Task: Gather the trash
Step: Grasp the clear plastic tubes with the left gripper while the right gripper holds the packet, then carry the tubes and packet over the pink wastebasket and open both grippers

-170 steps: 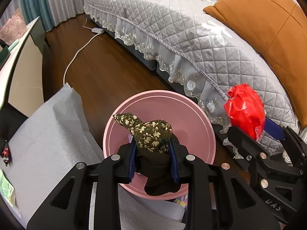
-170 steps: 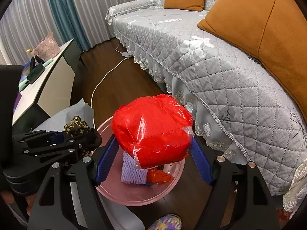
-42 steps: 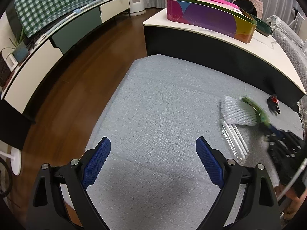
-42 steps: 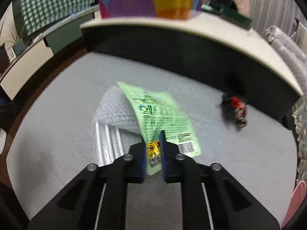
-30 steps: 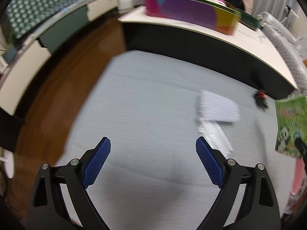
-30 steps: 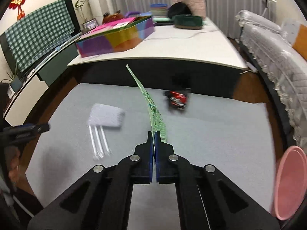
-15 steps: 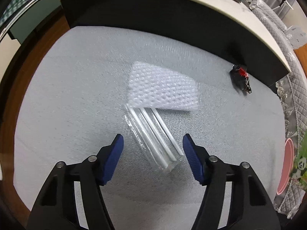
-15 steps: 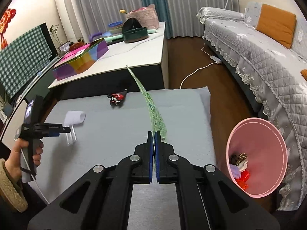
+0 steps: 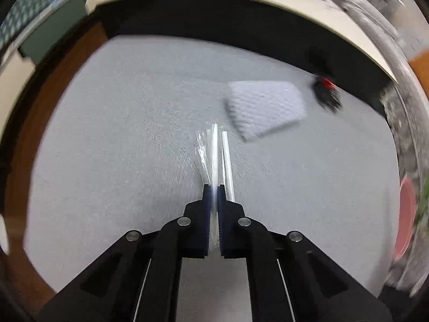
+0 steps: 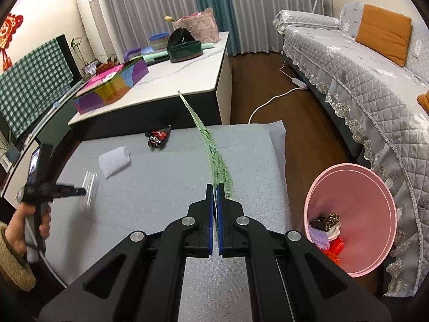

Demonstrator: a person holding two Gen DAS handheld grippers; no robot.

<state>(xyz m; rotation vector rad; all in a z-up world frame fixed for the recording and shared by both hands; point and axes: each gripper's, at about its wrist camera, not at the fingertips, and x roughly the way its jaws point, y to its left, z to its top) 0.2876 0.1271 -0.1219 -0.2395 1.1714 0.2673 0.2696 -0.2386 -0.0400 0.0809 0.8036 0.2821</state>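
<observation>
The clear straw packet [image 9: 214, 158] lies on the grey foam mat [image 9: 120, 161], pinched at its near end by the left gripper [image 9: 213, 190], whose jaws have just been closing on it; the bubble-wrap piece [image 9: 264, 108] and black-red wrapper [image 9: 325, 91] sit beyond. Only the right wrist view shows the pink bin [image 10: 351, 214] (trash inside) off the mat's right edge near the sofa [image 10: 362, 61]. There the right gripper [image 10: 215, 187] clamps the green wrapper [image 10: 214, 155] edge-on, with bare mat between the 2 grippers.
</observation>
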